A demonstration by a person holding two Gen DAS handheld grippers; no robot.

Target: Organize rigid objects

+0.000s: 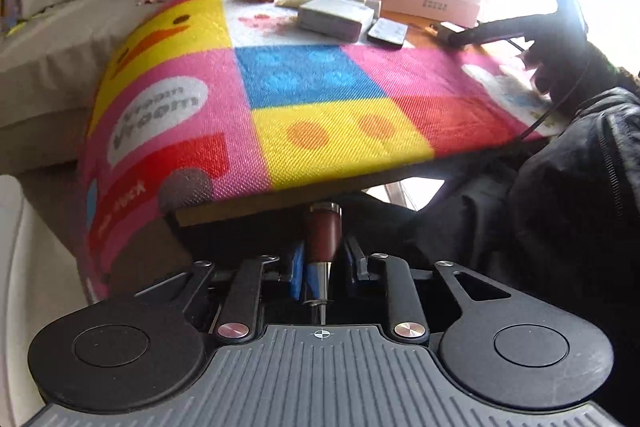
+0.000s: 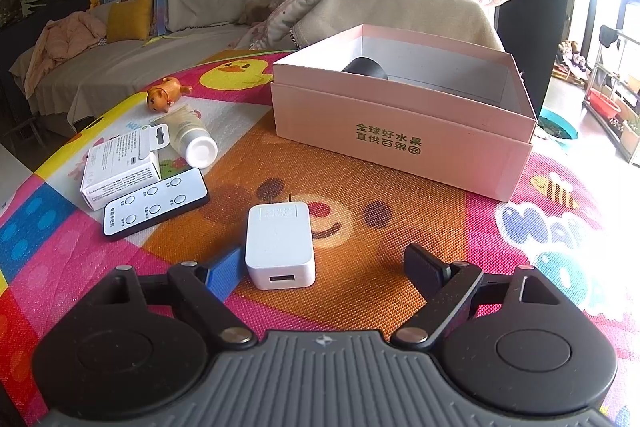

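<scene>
One dark object [image 2: 366,69] is already lodged in the pink box [image 2: 400,131]; the charger [image 2: 280,247], remote [image 2: 156,203], white carton [image 2: 120,167], tube [image 2: 190,135] and toy [image 2: 164,95] are left on the surface beside that box. The left hand-held gripper [image 1: 320,263] is clamped on a red-handled tool [image 1: 322,239] well short of the box, while the right hand-held gripper [image 2: 324,267] is held apart around the charger.

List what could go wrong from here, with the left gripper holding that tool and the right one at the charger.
1. The left gripper pinches a screwdriver with a smooth red-brown handle near its metal neck; it may slip or swing.
2. The white charger lies nearer one finger of the open right gripper, so closing may push it sideways.
3. The pink box already holds a dark object; dropped items could hit it.
</scene>
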